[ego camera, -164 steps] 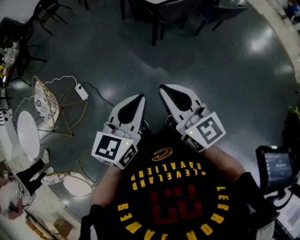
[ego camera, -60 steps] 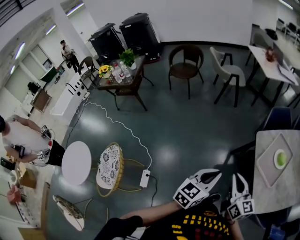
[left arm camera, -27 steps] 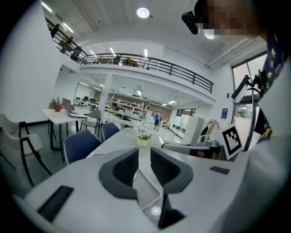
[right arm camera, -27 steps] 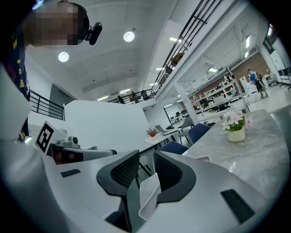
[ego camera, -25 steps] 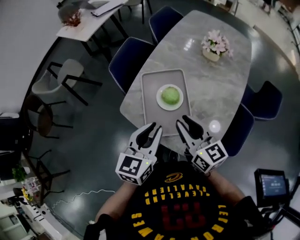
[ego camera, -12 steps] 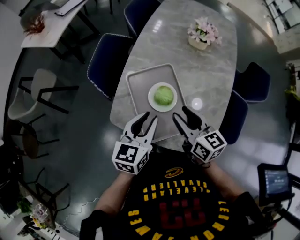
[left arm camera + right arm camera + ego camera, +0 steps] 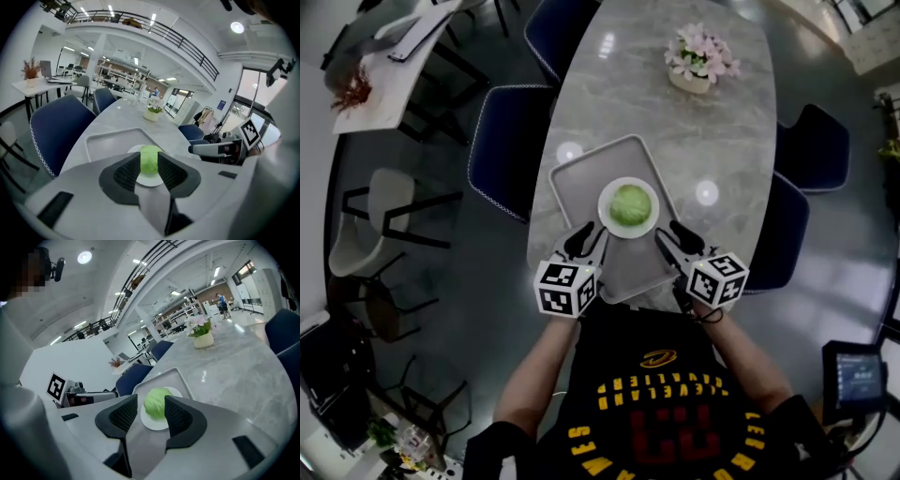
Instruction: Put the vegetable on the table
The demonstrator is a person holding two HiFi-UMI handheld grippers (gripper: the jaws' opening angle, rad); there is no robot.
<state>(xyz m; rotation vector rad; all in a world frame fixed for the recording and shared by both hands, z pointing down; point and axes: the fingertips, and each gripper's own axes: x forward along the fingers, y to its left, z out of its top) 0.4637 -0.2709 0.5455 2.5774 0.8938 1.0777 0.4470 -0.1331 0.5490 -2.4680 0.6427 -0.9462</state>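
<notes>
the vegetable (image 7: 630,204), a round green head, sits on a white plate (image 7: 607,218) in the tray (image 7: 577,178) on the table (image 7: 675,112). left gripper (image 7: 586,240) and right gripper (image 7: 671,234) hover just short, jaws wide and empty. i'd straddle its middle and squeeze gently.

Pink flowers (image 7: 701,58) in a pot, navy chairs (image 7: 502,141), white desk (image 7: 389,67), laptop (image 7: 46,69)

An oval, grey marbled table (image 7: 712,122) is recorded. Two items are carried directly on it: a grey rectangular tray (image 7: 578,183), set slightly skewed at the near end, and a pot of pink flowers (image 7: 701,58), placed well apart at the far end.
</notes>
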